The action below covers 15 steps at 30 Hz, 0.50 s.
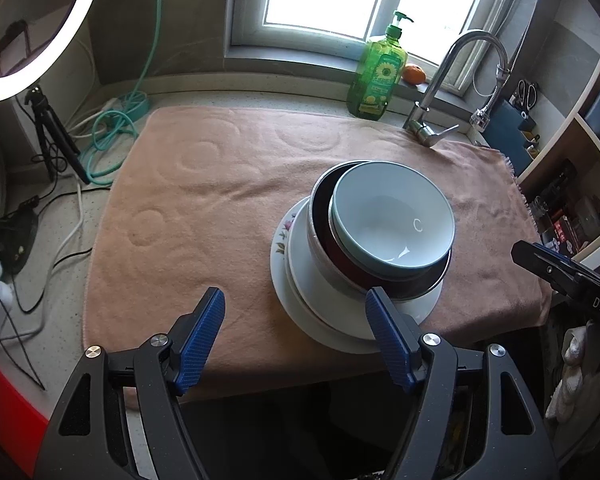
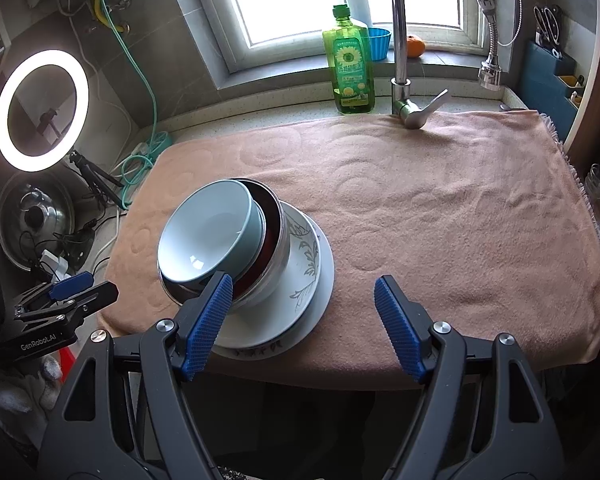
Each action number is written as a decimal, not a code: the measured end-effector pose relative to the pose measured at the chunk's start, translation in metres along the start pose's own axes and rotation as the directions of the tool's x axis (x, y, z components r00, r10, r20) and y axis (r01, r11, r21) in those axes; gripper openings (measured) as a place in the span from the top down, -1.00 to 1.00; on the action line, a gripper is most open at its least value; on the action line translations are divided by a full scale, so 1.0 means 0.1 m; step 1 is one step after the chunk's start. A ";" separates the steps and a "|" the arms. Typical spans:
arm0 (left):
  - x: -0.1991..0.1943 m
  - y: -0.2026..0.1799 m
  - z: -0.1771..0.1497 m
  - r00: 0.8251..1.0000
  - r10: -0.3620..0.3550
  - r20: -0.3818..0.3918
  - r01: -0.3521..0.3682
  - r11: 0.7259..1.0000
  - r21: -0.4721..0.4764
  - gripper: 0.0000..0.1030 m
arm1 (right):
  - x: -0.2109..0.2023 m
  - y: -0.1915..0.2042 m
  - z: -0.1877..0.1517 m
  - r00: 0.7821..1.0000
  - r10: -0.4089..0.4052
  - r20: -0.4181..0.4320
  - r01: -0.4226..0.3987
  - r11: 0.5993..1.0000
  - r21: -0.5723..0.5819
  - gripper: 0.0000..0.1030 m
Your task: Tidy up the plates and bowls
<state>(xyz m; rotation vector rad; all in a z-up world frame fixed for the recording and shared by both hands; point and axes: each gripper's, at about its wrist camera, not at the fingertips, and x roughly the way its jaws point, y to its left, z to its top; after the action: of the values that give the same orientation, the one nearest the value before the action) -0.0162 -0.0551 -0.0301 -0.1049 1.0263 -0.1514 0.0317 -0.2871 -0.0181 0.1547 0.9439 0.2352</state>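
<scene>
One stack of dishes stands on the pink towel (image 1: 220, 208) (image 2: 440, 220). On top a pale blue bowl (image 1: 392, 216) (image 2: 208, 232) leans inside a steel bowl with a dark red inside (image 1: 340, 256) (image 2: 272, 232). Under them lie a white plate (image 1: 300, 280) (image 2: 304, 256) with a leaf pattern and a wider floral-rimmed plate (image 1: 281, 240) (image 2: 324, 292). My left gripper (image 1: 296, 304) hovers open before the stack's near left side, nothing between its blue pads. My right gripper (image 2: 304, 292) is open too, its left finger (image 2: 210, 316) overlapping the bowls in view.
A green soap bottle (image 1: 376, 76) (image 2: 350, 68), an orange (image 1: 414, 74) (image 2: 415, 46) and a tap (image 1: 440, 92) (image 2: 404, 60) stand behind the towel. A ring light on a tripod (image 1: 40, 28) (image 2: 42, 110), cables and a pot lid (image 2: 34, 224) crowd the left counter. Shelves (image 1: 572, 168) rise at the right.
</scene>
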 end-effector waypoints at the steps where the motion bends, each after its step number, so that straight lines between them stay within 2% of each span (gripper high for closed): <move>1: 0.00 0.00 0.00 1.000 0.001 0.001 -0.001 1.000 0.002 -0.41 | 0.00 0.00 -0.01 1.000 0.000 0.001 0.000 1.000 0.001 -0.48; 15: -0.02 -0.05 0.01 1.000 0.021 0.012 -0.022 1.000 0.017 -0.41 | 0.00 0.01 -0.02 1.000 -0.001 -0.004 0.001 1.000 0.004 -0.48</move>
<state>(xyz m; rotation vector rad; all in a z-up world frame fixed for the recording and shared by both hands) -0.0166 -0.0593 -0.0267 -0.0791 1.0135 -0.1399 0.0298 -0.2866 -0.0190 0.1578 0.9484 0.2329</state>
